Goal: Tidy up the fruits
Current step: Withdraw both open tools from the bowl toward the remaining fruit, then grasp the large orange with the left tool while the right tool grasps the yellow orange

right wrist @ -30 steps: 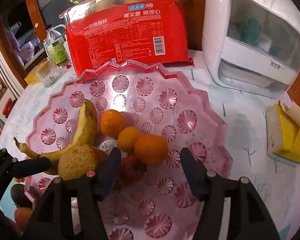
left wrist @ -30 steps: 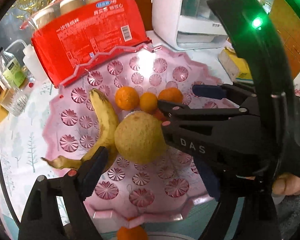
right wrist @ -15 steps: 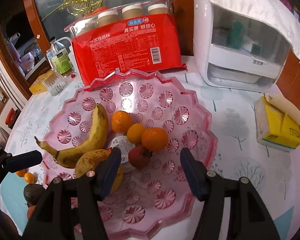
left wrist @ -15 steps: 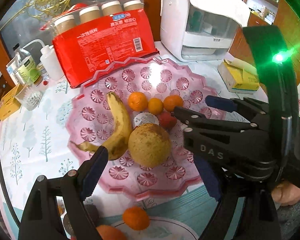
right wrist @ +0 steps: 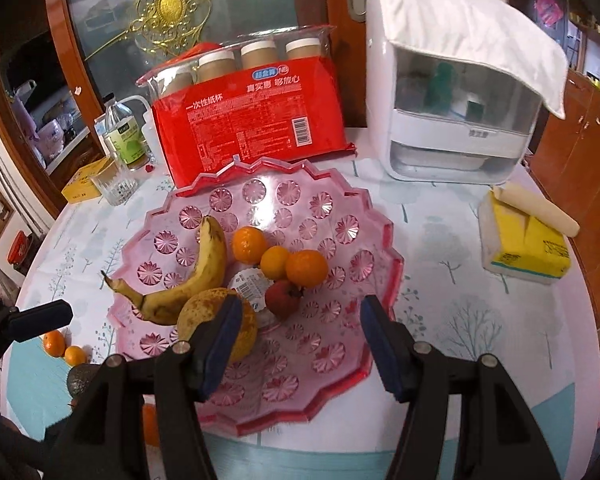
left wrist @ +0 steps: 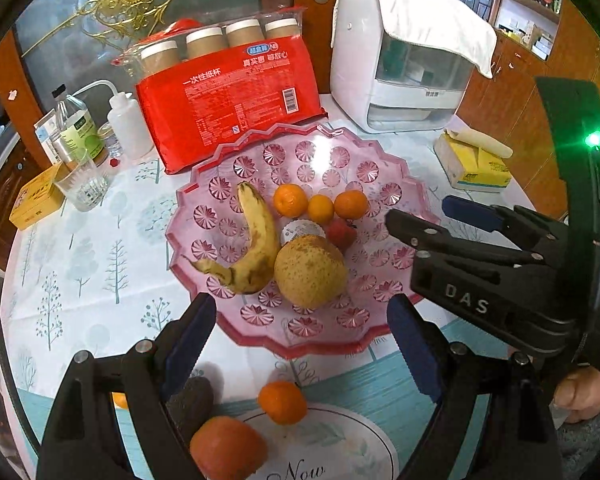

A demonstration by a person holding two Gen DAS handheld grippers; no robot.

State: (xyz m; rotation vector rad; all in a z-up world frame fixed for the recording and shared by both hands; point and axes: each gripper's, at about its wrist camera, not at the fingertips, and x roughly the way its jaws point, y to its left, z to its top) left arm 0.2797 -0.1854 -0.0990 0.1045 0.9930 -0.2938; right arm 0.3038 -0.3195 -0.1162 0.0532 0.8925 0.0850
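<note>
Grippers: left gripper (left wrist: 300, 344) and right gripper (right wrist: 298, 338) both apart, empty, above scalloped pink plastic tray (left wrist: 380, 344). Next, judged: fetch loose small orange mandarin (left wrist: 282, 402) from desk.

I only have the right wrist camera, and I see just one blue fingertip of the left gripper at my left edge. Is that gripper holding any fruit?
Observer: No. The left gripper is open, with nothing between its fingers.
Operator: What fruit is off the tray there?
Observer: Among others, a mandarin sits at the rim of a white circle lettered "Now" on the tablecloth.
Operator: Anything behind my own gripper?
Observer: A person's hand shows below the right gripper, at the lower right.
</note>
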